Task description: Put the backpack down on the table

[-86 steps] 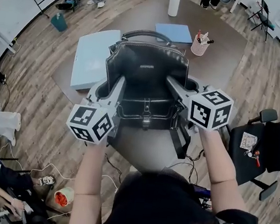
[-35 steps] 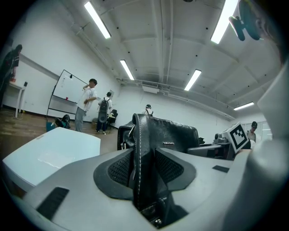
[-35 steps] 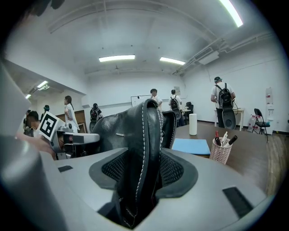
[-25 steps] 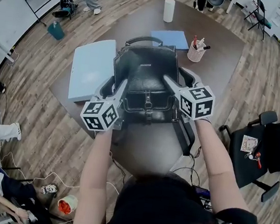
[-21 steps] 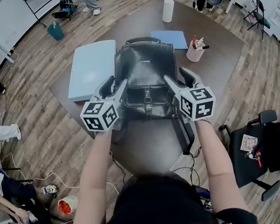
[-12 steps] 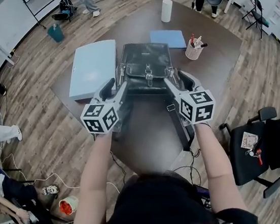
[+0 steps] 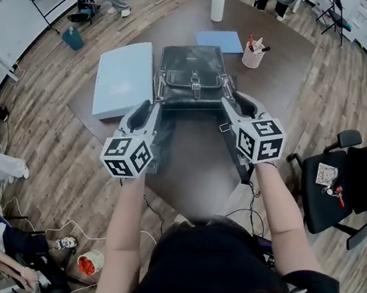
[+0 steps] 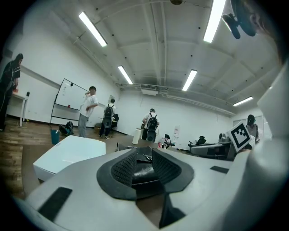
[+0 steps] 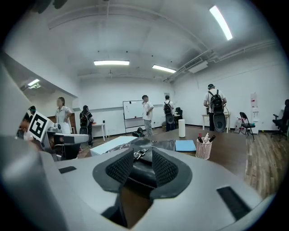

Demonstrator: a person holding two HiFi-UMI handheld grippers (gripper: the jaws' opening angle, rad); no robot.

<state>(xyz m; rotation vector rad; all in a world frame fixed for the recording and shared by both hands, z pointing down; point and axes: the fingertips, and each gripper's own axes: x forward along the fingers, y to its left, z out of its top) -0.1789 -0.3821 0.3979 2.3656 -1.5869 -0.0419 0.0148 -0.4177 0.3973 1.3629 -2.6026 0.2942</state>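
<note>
The black leather backpack lies flat on the round brown table, buckle side up. My left gripper hovers just short of its near left corner. My right gripper hovers at its near right corner. Both sets of jaws are closing, and the pads press on nothing. In the left gripper view, the backpack shows beyond the left gripper. The right gripper view shows the same past the right gripper: the backpack with its metal buckle on top.
A pale blue flat case lies left of the backpack. Behind it are a blue notebook, a pen cup and a white cylinder. A black office chair stands right of the table. Several people stand at the far wall.
The backpack, earlier upright between both grippers, has tipped over and now lies flat. Both grippers have let go of it, drawn back toward me, and their jaws have narrowed.
</note>
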